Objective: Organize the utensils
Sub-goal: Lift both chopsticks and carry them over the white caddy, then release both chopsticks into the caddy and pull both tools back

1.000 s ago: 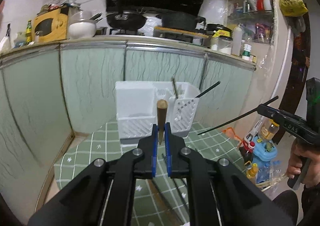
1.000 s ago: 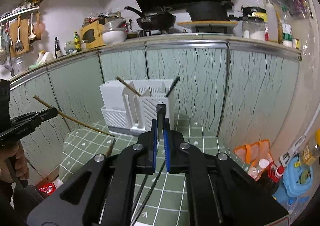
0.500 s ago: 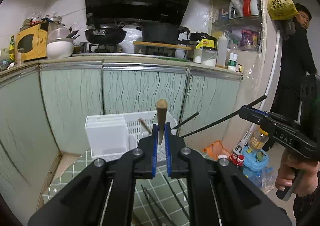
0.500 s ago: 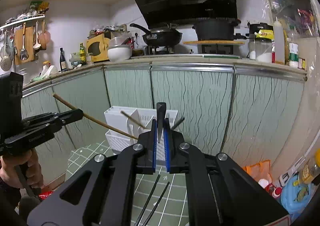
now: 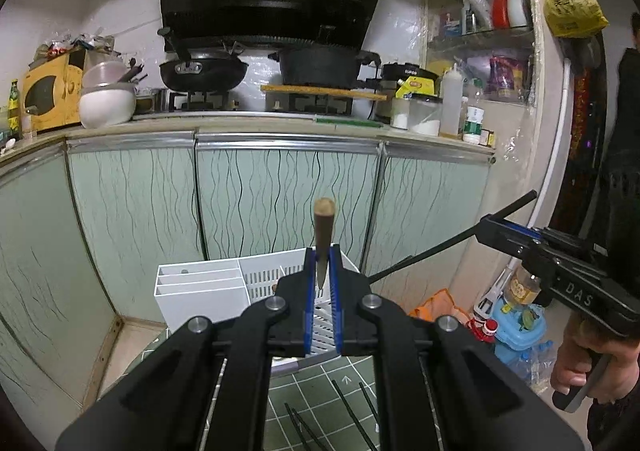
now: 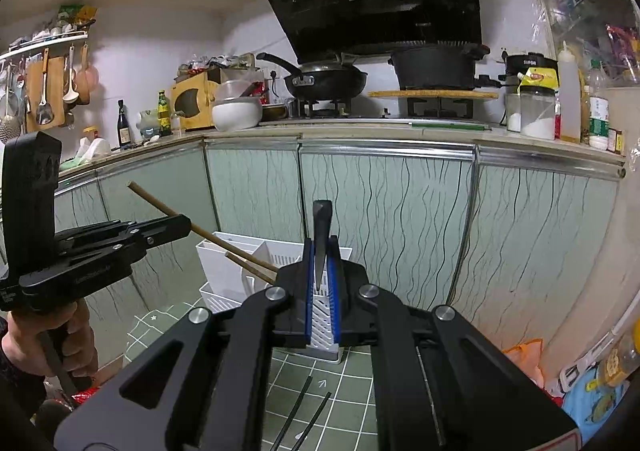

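My left gripper (image 5: 322, 271) is shut on a brown wooden chopstick (image 5: 323, 227), whose shaft slants toward the holder in the right wrist view (image 6: 168, 209). My right gripper (image 6: 321, 271) is shut on a black chopstick (image 6: 321, 235), whose shaft slants down-left in the left wrist view (image 5: 432, 251). Both are raised above and just in front of the white slotted utensil holder (image 5: 200, 291), which stands on the green checked mat (image 5: 320, 411). A brown chopstick (image 6: 244, 267) leans in the holder. Black chopsticks (image 5: 352, 415) lie on the mat.
Pale green cabinet doors (image 5: 280, 203) stand right behind the holder, under a counter with a wok (image 5: 202, 73) and pot (image 5: 320, 65). Bottles and a blue toy (image 5: 516, 327) crowd the floor at right. A bystander stands at far right (image 5: 628, 131).
Both grippers rose and moved closer to the holder, each still clamped on its chopstick. The holder now sits low in both views, partly behind the fingers.
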Demonstrator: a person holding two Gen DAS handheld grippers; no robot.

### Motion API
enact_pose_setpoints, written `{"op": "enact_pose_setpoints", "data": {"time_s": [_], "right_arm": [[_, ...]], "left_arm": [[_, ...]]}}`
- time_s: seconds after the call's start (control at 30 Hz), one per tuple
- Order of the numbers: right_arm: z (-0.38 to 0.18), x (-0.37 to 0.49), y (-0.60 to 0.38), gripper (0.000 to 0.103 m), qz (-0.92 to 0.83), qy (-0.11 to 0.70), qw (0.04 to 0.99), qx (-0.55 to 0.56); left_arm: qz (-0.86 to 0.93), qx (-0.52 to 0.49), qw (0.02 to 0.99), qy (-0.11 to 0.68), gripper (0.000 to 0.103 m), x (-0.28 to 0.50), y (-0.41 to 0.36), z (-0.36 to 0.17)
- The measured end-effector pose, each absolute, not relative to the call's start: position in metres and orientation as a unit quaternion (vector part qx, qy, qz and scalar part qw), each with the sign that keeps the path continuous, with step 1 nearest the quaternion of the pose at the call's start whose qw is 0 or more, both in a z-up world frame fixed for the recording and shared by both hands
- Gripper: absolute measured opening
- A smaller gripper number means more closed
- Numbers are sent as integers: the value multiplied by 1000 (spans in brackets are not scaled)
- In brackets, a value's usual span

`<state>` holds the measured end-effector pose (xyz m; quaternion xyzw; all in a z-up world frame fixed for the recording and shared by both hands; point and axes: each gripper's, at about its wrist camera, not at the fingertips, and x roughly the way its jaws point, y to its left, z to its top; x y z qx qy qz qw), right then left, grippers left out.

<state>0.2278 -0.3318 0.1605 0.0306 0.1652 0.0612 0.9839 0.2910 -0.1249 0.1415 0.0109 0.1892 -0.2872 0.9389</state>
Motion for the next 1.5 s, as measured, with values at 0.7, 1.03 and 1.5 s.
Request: {"op": "enact_pose_setpoints", "data": {"time_s": [0.7,1.03,1.5], "right_arm": [[113,251,-336,93,18,184,983,1],[90,218,-326,95,16,206,978,-24],[67,186,-323,95,28,225,974,-18]], "left_arm": [[-250,35,949,191,94,307,-126,93],[-234,46,952,194,98,269,-99,76],[-217,44,951,215,98,234,-66,57]]}}
